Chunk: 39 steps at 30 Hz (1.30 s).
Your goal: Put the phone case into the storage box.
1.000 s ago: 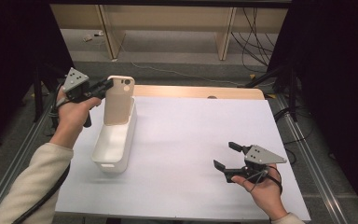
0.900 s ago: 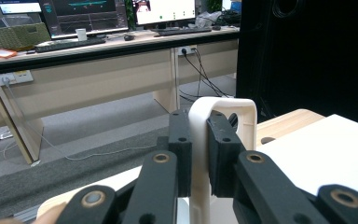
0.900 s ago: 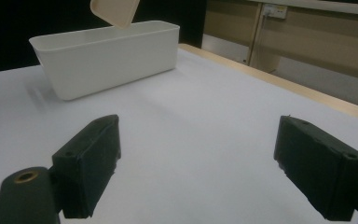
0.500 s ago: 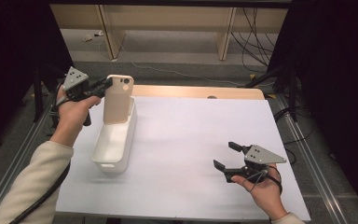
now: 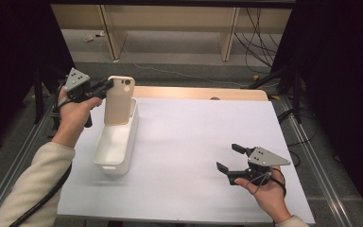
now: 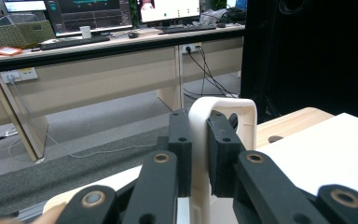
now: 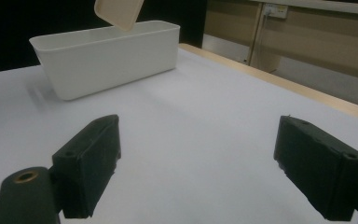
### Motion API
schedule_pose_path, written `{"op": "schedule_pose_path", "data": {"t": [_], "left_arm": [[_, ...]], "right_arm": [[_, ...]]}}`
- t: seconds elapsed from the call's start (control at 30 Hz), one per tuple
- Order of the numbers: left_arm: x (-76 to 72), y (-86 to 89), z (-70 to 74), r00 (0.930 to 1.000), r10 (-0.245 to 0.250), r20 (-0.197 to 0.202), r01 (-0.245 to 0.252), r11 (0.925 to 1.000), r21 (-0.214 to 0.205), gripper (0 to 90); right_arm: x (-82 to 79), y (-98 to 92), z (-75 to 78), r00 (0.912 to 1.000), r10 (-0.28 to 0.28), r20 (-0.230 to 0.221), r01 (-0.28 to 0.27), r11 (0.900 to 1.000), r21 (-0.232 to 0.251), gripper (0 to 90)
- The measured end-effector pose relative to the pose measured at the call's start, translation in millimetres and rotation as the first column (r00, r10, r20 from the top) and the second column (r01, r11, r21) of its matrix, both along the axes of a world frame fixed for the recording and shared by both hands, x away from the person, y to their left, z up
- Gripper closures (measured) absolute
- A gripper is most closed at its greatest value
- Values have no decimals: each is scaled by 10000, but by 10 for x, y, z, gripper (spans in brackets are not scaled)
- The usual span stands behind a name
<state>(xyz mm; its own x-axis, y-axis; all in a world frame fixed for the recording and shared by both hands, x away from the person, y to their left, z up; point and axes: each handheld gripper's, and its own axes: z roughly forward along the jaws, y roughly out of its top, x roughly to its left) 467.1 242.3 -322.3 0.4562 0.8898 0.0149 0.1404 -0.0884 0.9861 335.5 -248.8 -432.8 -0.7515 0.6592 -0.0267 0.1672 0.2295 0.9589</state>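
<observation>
Meanwhile, left gripper (image 5: 105,86) jaws pinch the phone case (image 5: 119,100) above the bin (image 5: 115,152); right gripper (image 5: 231,161) jaws spread.

The white table (image 5: 194,142) is evenly lit from above (soft shadows), surroundings dark; close jaws look blurred.

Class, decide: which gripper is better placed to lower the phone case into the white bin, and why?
Left. The left gripper already clamps the phone case above the white bin; the right gripper rests open, far away.
</observation>
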Motion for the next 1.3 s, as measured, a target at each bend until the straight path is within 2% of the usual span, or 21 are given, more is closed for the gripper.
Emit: {"op": "schedule_pose_path", "data": {"t": [0.03,0.13,0.17,0.2,0.23,0.53,0.8,1.1,1.3], "left_arm": [[3,0,-1,10000,4,-4,-4,10000,9,818],[13,0,-4,10000,14,-26,-14,10000,16,818],[15,0,-5,10000,19,-27,-19,10000,15,818],[17,0,-5,10000,26,-23,-26,10000,10,818],[20,1,-5,10000,41,-18,-41,10000,5,818],[54,20,-12,9999,142,-57,-142,9999,-9,819],[90,38,-33,9997,230,-81,-230,9997,-2,818],[133,48,-74,9996,271,-125,-271,9996,-7,818],[168,50,-109,9993,332,-193,-333,9994,-32,819]], "right_arm": [[-8,-9,8,9999,-78,-80,77,9999,-119,158],[-5,-6,6,9999,-121,-23,121,9999,-67,158],[-21,-7,13,9994,-61,-338,58,9999,-89,158],[-7,-12,13,10000,-59,-78,58,9999,-109,158],[-7,-16,15,10000,-64,-64,63,9999,-138,159],[-5,-14,16,10000,19,-75,-20,10000,-58,158],[-2,-8,6,9999,-128,26,128,9999,-40,158],[-7,-23,14,9999,-60,-137,59,9999,-131,159],[-3,-20,9,9999,-122,2,122,9999,-46,159]]}}
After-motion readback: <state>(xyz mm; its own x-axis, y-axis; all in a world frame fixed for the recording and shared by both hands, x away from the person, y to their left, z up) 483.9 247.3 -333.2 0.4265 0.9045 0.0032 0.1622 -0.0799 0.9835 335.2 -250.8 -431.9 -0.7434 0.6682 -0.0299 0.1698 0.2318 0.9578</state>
